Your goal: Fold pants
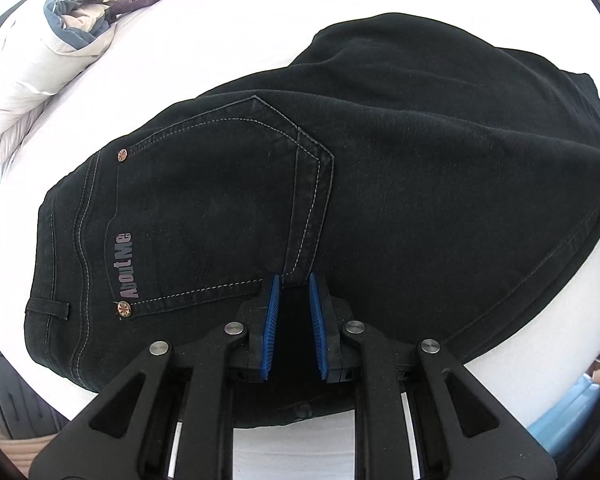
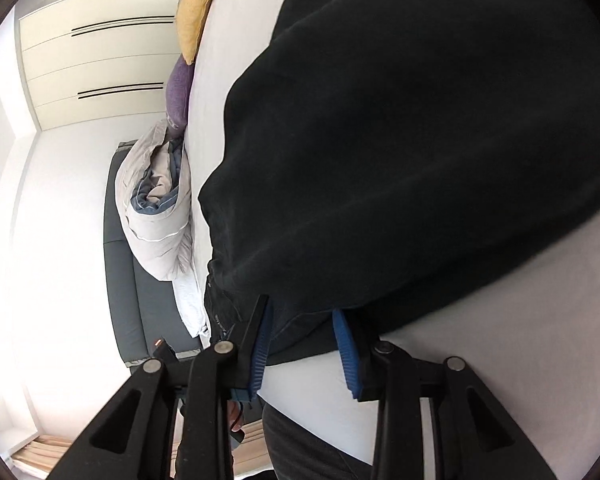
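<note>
- Black pants (image 1: 340,184) lie on the white bed (image 1: 204,52), rear pocket (image 1: 216,208) facing up, one part folded over the rest.
- Left gripper (image 1: 294,280): blue pads nearly together, clamped on a fold of the pants at the pocket's edge.
- Right gripper (image 2: 300,316): jaws apart, the cloth's edge lying between them; pads not visibly pressing.
- Rolled duvet (image 2: 160,208) and cushions rest at the bed's far side.
</note>
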A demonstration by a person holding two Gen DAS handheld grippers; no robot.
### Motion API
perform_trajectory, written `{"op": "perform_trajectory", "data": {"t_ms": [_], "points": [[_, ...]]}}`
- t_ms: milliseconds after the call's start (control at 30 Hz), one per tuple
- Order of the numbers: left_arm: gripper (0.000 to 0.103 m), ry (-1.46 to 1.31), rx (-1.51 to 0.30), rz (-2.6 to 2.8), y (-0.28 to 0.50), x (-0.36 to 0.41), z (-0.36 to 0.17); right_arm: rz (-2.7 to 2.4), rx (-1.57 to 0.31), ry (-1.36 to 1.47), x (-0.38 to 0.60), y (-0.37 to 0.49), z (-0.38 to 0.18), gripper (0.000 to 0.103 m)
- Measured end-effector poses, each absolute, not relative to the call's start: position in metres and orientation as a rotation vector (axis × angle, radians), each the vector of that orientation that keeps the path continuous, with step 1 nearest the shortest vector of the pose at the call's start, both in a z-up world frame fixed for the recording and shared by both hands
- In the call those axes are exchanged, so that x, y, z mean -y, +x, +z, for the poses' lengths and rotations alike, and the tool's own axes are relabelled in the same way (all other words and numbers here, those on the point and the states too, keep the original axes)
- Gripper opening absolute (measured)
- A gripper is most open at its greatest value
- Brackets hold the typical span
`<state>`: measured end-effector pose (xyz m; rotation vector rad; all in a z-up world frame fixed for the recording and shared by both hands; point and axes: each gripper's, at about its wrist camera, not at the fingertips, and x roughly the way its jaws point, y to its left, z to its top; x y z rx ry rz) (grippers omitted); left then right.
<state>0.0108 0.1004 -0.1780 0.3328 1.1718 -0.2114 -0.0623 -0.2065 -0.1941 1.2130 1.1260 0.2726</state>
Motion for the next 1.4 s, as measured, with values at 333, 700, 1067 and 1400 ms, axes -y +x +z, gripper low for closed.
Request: {"op": "perform_trajectory", "data": {"t_ms": [333, 700, 1067, 1400], "points": [[0.016, 0.397, -1.18, -0.2, 0.005, -0.107, -0.182, 0.257, -1.156, 1.144, 0.206, -0.083, -0.193, 0.004], [0.016, 0.485, -1.152, -0.134, -0.021, -0.121, -0.17, 0.357, -1.311, 0.979, 0.201, -0.095, -0.163, 0.025], [0.016, 0.399, -1.114, -0.304, -0.02, -0.056, -0.174, 0.723, -1.117, 0.838, 0.116, 0.082, -0.115, 0.025], [0.016, 0.401, -1.109, -0.308, -0.045, -0.076, -0.182, 0.395, -1.165, 0.827, 0.113, 0.177, -0.2, 0.0]]}}
